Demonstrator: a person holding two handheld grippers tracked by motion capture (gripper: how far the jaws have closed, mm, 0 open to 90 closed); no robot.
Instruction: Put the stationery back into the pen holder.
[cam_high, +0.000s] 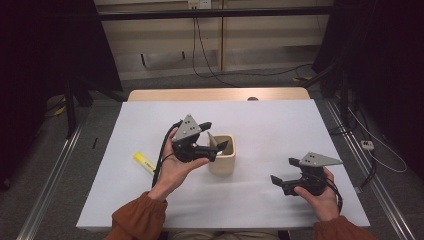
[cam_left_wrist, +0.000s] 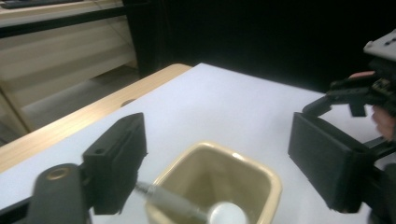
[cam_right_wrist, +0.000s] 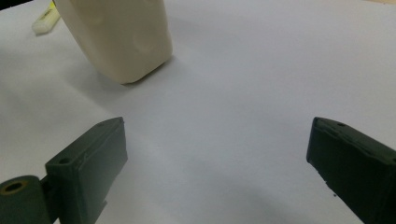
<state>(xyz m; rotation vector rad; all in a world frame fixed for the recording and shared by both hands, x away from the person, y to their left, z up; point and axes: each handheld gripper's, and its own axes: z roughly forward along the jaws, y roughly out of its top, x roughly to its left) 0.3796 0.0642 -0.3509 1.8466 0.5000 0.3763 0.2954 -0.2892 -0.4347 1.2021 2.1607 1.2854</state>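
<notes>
Left tool gapes just over the cup; inside, seemingly a pen — light, slick; grip mid-barrel; right tool open.

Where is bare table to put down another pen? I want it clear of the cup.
The far strip of the table beyond the cup is bare, and so is the near edge between the forearms. Crowded: cup, left hand-held gripper, yellow marker.

One bench; one cup, holding one pen; one yellow marker; two hand-held grippers: left, right
</notes>
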